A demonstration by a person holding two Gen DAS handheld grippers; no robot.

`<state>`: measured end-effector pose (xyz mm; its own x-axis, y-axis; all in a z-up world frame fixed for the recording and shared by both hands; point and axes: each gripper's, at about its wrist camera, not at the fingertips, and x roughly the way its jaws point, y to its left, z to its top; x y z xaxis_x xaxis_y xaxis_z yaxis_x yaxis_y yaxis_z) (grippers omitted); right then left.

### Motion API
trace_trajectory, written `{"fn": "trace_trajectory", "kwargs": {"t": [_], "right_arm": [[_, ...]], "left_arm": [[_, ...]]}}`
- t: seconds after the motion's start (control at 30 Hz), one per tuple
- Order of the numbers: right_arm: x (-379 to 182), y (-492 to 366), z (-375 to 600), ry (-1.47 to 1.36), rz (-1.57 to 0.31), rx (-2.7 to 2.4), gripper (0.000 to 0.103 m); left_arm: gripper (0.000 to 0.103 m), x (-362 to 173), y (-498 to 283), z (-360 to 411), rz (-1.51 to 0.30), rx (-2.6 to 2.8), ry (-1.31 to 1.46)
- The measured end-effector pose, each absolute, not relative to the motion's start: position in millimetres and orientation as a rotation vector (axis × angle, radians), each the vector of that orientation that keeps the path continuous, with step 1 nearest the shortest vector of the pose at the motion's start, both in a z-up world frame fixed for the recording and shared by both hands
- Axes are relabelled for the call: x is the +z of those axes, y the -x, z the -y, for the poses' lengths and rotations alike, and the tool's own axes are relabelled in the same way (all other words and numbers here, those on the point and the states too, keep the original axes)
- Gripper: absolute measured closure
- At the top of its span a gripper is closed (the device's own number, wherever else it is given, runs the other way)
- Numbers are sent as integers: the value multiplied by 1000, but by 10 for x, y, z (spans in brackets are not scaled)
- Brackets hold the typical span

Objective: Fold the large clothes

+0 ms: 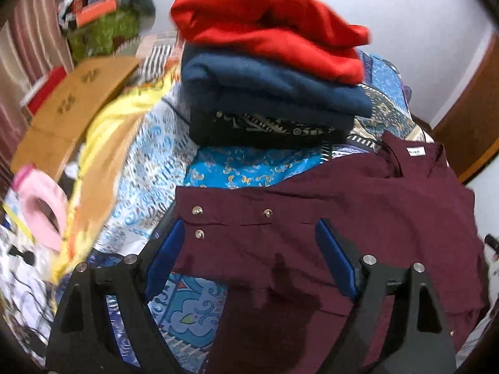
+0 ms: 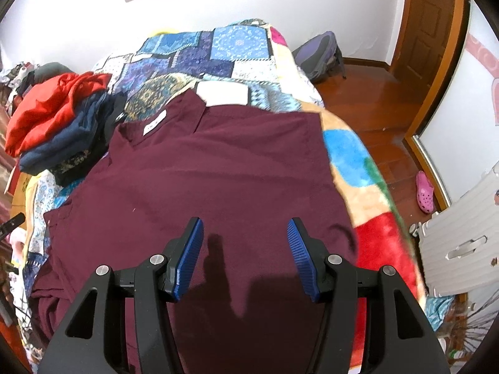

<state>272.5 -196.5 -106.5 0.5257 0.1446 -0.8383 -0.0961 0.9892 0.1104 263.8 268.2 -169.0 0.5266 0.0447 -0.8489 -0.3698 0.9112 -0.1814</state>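
Note:
A large maroon shirt [image 2: 218, 168] lies spread on the patterned bedspread [image 2: 218, 53], collar and white label at the far end. It also shows in the left wrist view [image 1: 358, 212], where a cuff with metal snaps lies at its left edge. My left gripper [image 1: 249, 233] is open, hovering over that cuff edge, holding nothing. My right gripper [image 2: 244, 233] is open above the shirt's near part, empty. A stack of folded clothes [image 1: 271, 71], red on top of navy and black, sits beyond the shirt on the left.
A yellow cloth [image 1: 103, 143] and a wooden board [image 1: 68, 103] lie left of the bed. On the right are a wooden floor [image 2: 374, 99], a backpack [image 2: 318, 56], a pink shoe [image 2: 424, 194], a white suitcase [image 2: 461, 233] and a door [image 2: 433, 21].

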Motion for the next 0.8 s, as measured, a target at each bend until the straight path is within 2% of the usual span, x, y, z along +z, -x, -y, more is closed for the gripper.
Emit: {"fn": "trace_trajectory", "kwargs": {"t": [0.13,0.37,0.57,0.7,0.8], "right_arm": [[-1052,-2857,2155,-84,-1013,130,51],[-1274,-3187,2530,-223,-1117,124,51],[-1521,-3360,2617,-271,-1205,129,51],[-1647,-3406,2569,-283,-1242,156,50],[-1689,-3450,2547,-303,-1243,174,38]], "left_arm": [[18,-1958,-2805,-2887,-1067,230,455],[18,-2552,-3172,-3041,-1210,219,461],[17,-2800,-3362,-3084,-1198,199,493],[10,-2894,-3338,-3110,-1181,131,579],[10,-2911,-3290,-3072,-1187,75,602]]}}
